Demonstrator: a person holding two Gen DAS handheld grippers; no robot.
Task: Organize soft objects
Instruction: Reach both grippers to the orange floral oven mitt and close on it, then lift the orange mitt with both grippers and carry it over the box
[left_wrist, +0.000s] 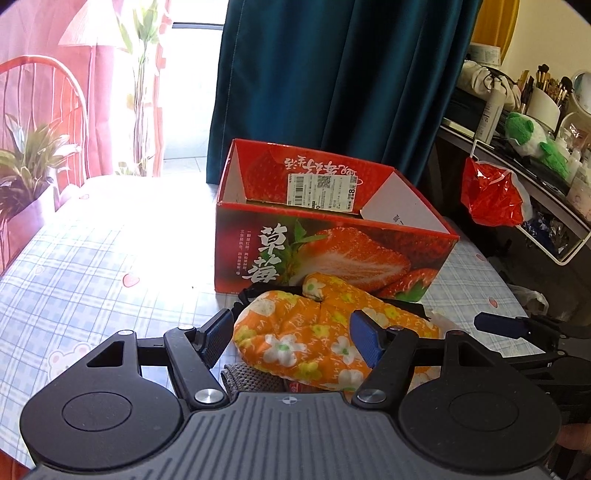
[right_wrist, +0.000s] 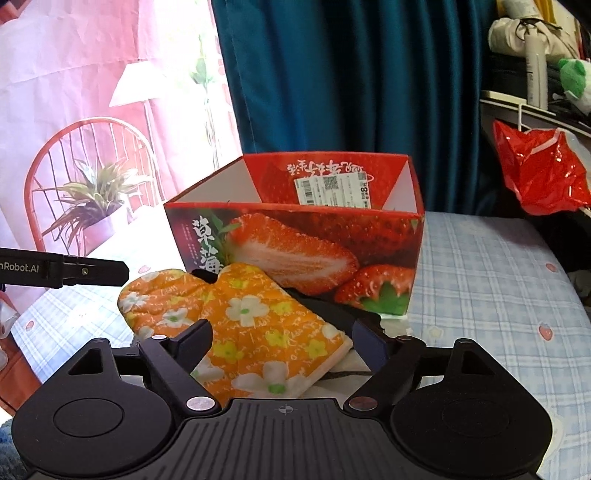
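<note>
we hold 2 grippers over a table (left_wrist: 92, 258) with a blue checked cloth. the orange flowered oven mitt (left_wrist: 314, 339) lies on the table just in front of the strawberry box (left_wrist: 332, 254), its thumb end touching or nearly touching the box's front wall. under the mitt there is something dark, with black straps showing at its far edge, and a grey knitted cloth (left_wrist: 247, 378) peeks out at its near side.

our left gripper (left_wrist: 291, 338) stands open around the mitt's finger end. its left finger (left_wrist: 216, 338) sits just beside the mitt's edge and its right finger (left_wrist: 365, 341) is over the fabric; we cannot tell whether either pad touches the mitt, but they do not squeeze it.

our right gripper (right_wrist: 282, 341) is open too, its jaws set wide on either side of the mitt's cuff end (right_wrist: 280, 350). its left finger (right_wrist: 195, 341) lies over the fabric, and its right finger (right_wrist: 367, 345) stands apart from the cuff's white edge, over the dark thing beneath. the mitt lies flat, not lifted.

the box is open at the top, with a white label (right_wrist: 334, 190) stuck on its far inner wall. we see nothing soft in the part of its inside that shows.

behind the box hangs a teal curtain (left_wrist: 332, 74). to the right, a red plastic bag (right_wrist: 539, 177) hangs from a shelf edge.
</note>
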